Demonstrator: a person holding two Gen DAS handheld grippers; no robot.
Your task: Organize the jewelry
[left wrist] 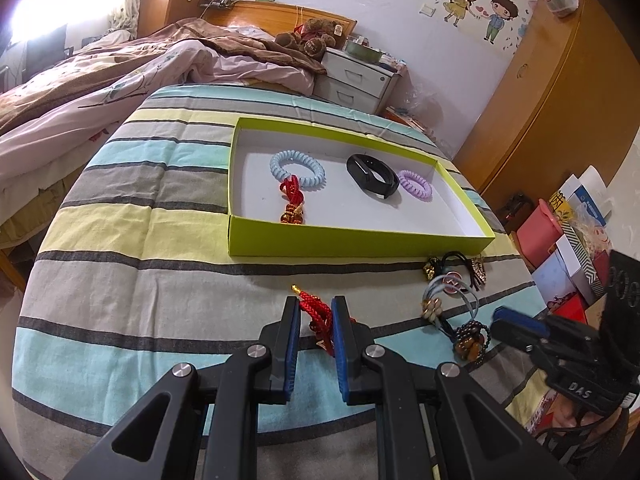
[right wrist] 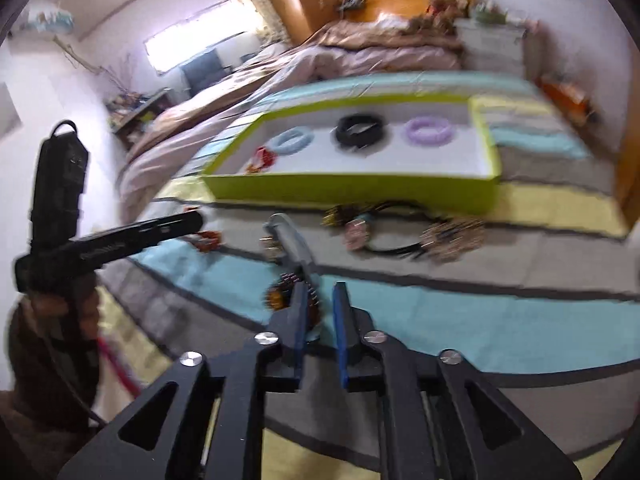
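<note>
A: Red braided cord (left wrist: 318, 314) sits pinched between the pads of the left gripper (left wrist: 316, 312), low over the striped bedspread (left wrist: 120, 280). Its jaws are nearly closed on it.

B: So the pick looks made. And the right gripper (right wrist: 320, 300)?

A: Its jaws stand a little apart. In its own blurred view a grey hair tie (right wrist: 292, 244) and a beaded bracelet (right wrist: 280, 296) lie beside its left finger, but whether anything sits between the pads, one cannot tell.

B: Where does everything go?

A: Into the green box (left wrist: 340, 242), just beyond on the bedspread. It already holds a blue coil tie (left wrist: 298, 168), a black wristband (left wrist: 372, 176), a purple coil tie (left wrist: 416, 186) and another red tassel (left wrist: 292, 200).

B: Then the left should probably lift the cord over the near wall and release on bare floor. The loose pile (left wrist: 452, 276) by the box's corner remains.
</note>
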